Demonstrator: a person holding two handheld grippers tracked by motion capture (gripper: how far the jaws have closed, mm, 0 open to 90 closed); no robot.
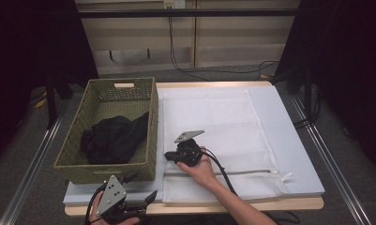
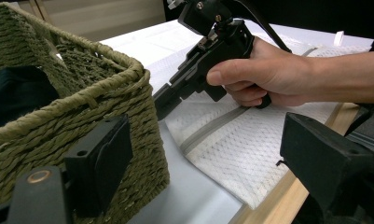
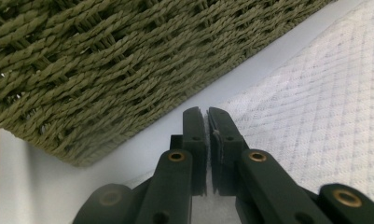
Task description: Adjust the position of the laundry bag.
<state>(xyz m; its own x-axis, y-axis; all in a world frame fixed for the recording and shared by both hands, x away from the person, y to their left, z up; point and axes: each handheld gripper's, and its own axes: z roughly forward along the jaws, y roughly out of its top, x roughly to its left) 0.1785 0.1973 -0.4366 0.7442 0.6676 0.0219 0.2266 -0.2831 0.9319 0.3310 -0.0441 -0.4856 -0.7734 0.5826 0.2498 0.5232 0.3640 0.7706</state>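
**White mesh bag pinched at its edge beside the basket**

White mesh bag (image 1: 214,126) lies flat on a pale sheet (image 1: 293,136) that covers the bench (image 1: 312,204), its zip (image 1: 242,172) running along the near part. A woven green basket (image 1: 150,126) stands just left of it, touching or nearly touching the bag's left edge, with a black cloth (image 1: 113,138) bunched inside.

The right hand-held gripper (image 1: 169,156) is held low over the bag's near left corner, close to the basket's right wall, with a hand (image 1: 202,166) wrapped around its grip. In the right gripper view its jaws are pressed almost together, a thin slit between them, and the tips (image 3: 206,116) rest at the border of the mesh (image 3: 315,107) next to the basket's woven side (image 3: 105,60). A sliver of white seems to sit between the pads, so it may be nipping the bag's edge, though the gap is too narrow to be sure. The left gripper view shows its tips down against the bag edge beside the basket corner.

The left hand-held gripper (image 1: 148,197) sits at the near edge of the bench, in front of the basket's near right corner. Its jaws are spread wide, one close by the basket corner, the other out toward the bench edge, with nothing between them.
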